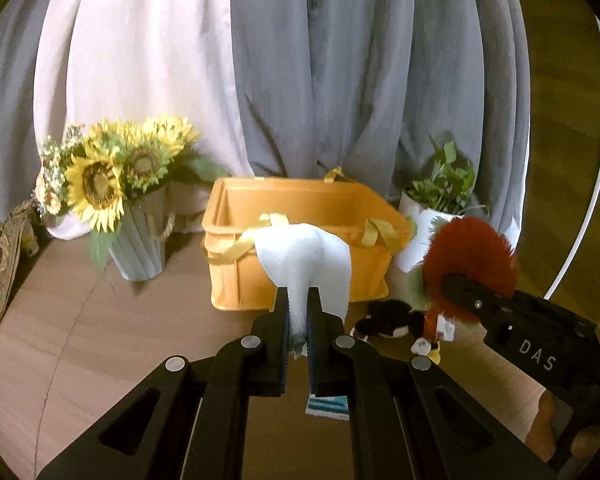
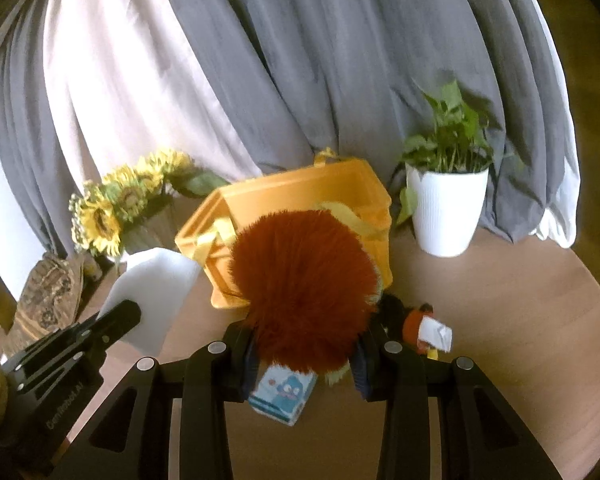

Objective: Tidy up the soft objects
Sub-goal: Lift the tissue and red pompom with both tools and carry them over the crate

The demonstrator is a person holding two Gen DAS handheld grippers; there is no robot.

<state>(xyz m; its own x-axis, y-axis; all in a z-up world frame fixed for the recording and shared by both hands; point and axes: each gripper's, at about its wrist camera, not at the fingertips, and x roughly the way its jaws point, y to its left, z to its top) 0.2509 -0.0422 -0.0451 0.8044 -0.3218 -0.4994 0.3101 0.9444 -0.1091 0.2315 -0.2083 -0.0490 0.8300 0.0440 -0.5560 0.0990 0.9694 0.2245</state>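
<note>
Both grippers are matte black plastic: left gripper (image 1: pixel 298 312) and right gripper (image 2: pixel 304 356) each have two broad linkage arms with triangular cutouts and round silver pivot caps, plus blue-edged pads on the inner faces of the fingers (image 1: pixel 280 312). From the left wrist view the right unit's body shows white "DAS" lettering and small screws; from the right wrist view the left unit's side carries faint grey lettering, too blurred to read reliably. Bare skin of the right hand (image 1: pixel 548 420) shows under that body.

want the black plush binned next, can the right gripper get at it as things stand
Probably not: the right gripper is already shut on the red furry toy, which also overhangs the black plush on the table.
</note>
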